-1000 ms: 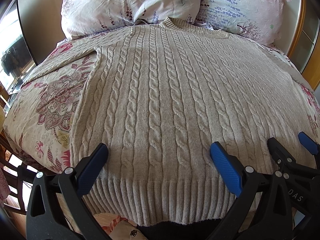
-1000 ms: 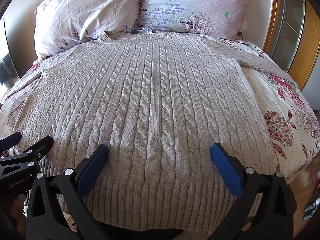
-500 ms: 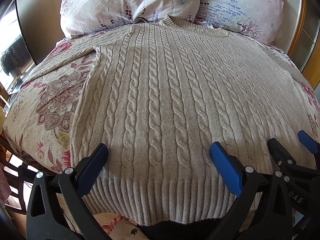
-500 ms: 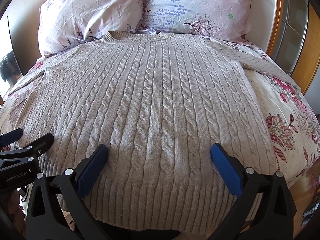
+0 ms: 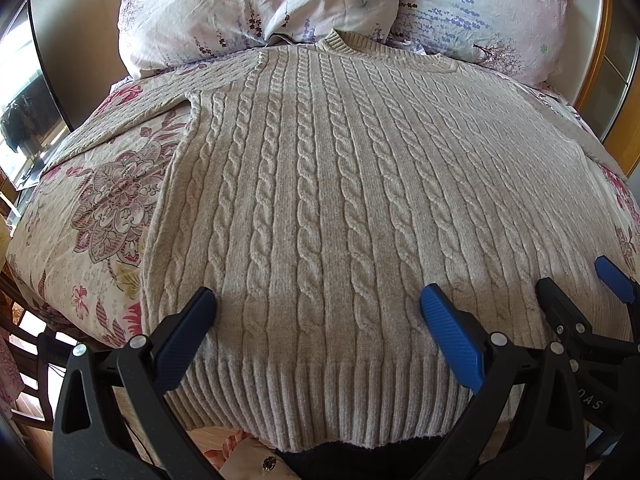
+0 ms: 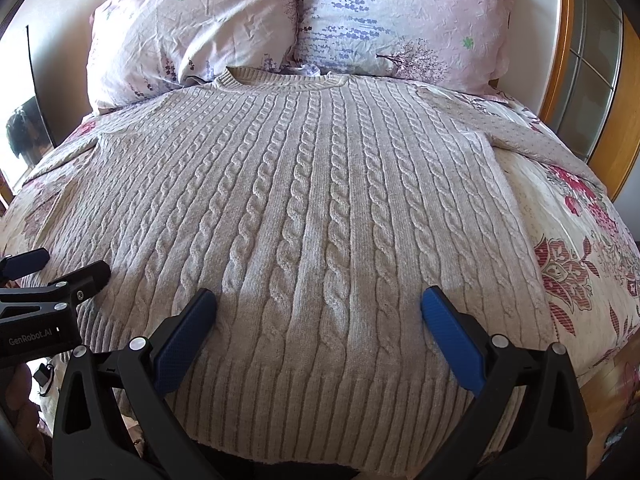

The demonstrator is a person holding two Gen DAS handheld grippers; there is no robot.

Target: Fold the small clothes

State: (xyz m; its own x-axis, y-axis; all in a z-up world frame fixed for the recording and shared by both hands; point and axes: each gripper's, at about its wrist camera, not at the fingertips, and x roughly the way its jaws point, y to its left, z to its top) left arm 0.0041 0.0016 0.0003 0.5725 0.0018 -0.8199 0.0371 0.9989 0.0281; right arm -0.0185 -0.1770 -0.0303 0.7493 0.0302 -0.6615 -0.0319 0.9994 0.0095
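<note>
A beige cable-knit sweater (image 5: 328, 200) (image 6: 312, 216) lies flat and face up on the bed, neck toward the pillows, ribbed hem nearest me and hanging over the bed's front edge. Its sleeves spread out to both sides. My left gripper (image 5: 318, 312) hovers open over the hem's left half, nothing between its blue fingers. My right gripper (image 6: 318, 312) stands open over the hem's right half, also holding nothing. Each gripper shows in the other's view: the right gripper (image 5: 576, 284) at the right edge, the left gripper (image 6: 60, 268) at the left edge.
Two floral pillows (image 6: 200, 28) (image 6: 400, 20) lean on the headboard behind the sweater's neck. A flowered bedspread (image 5: 100, 208) (image 6: 572, 256) shows on both sides. A wooden frame with glass panes (image 6: 588, 60) stands at the right, a dark screen (image 5: 36, 92) at the left.
Both views have shifted slightly back and up, so the pillows show more. The sweater has not moved and both grippers stay open.
</note>
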